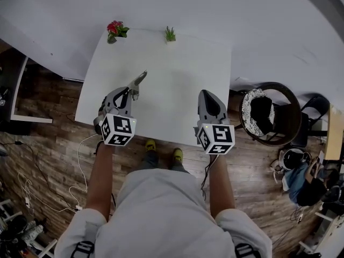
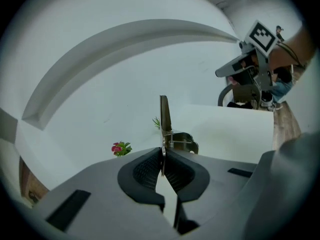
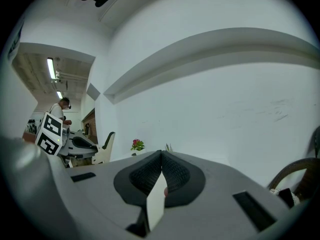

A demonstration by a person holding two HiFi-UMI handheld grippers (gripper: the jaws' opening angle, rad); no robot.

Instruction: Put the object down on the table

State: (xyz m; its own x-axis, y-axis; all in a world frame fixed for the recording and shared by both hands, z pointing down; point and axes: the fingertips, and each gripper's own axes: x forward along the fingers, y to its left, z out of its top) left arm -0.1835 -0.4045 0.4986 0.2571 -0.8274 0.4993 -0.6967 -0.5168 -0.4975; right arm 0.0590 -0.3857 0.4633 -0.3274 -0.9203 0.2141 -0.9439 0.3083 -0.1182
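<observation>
A slim metal tool (image 1: 139, 81) with a spring hinge sticks out forward from my left gripper (image 1: 133, 93), over the near left part of the white table (image 1: 177, 69). In the left gripper view the pads are shut on the tool's lower end (image 2: 163, 153), and its thin blade (image 2: 164, 113) stands upright above them, clear of the tabletop. My right gripper (image 1: 207, 97) hovers over the table's near right edge. Its jaws (image 3: 161, 154) are shut with nothing between them.
A small pot of red flowers (image 1: 114, 30) and a little green plant (image 1: 170, 34) stand at the table's far edge against the white wall. A round chair with dark clothing (image 1: 269, 114) sits right of the table. Cables lie on the wooden floor at the left.
</observation>
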